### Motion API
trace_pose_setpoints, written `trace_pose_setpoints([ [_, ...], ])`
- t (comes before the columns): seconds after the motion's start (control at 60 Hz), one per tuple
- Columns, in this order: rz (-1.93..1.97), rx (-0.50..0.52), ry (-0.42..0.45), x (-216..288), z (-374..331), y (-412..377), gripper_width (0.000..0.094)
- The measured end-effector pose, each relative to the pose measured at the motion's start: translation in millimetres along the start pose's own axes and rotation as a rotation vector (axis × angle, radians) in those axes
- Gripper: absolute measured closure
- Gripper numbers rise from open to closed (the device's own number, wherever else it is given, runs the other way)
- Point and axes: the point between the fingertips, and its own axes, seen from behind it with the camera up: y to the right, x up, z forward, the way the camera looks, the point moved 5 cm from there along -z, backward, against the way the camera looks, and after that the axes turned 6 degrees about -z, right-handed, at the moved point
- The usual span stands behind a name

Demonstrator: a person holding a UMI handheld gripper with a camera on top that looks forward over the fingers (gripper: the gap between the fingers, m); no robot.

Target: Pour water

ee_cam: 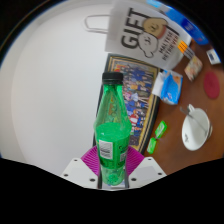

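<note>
A green plastic bottle [111, 122] with a black cap and a white label stands upright between my fingers. My gripper [111, 165] is shut on the bottle's lower body, both magenta pads [90, 158] pressing its sides. The bottle appears held above a brown wooden table [178, 150]. A white cup [196, 128] with a spout-like handle stands on the table beyond and to the right of the bottle.
A white paper bag printed "GIFT" [145, 35] stands behind the bottle. A framed colourful picture [137, 82] leans behind the bottle. Small green items [157, 135] lie on the table near the cup. A pale wall fills the left side.
</note>
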Motion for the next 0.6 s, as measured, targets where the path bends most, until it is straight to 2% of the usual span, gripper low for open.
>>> trace_pose_setpoints([
  [0.1,-0.323,-0.052,0.041,42.6,-20.5,-7.1,0.0639],
  [0.25,-0.805,-0.225,0.117,109.6,-50.5,13.6,0.0642],
  [0.367,-1.102,-0.376,0.143,146.8,-70.5,63.0,0.0641],
  [0.467,-1.217,-0.493,0.109,167.2,-74.8,115.6,0.0643],
  [0.6,-1.252,-0.538,0.074,172.1,-77.3,173.1,0.0639],
])
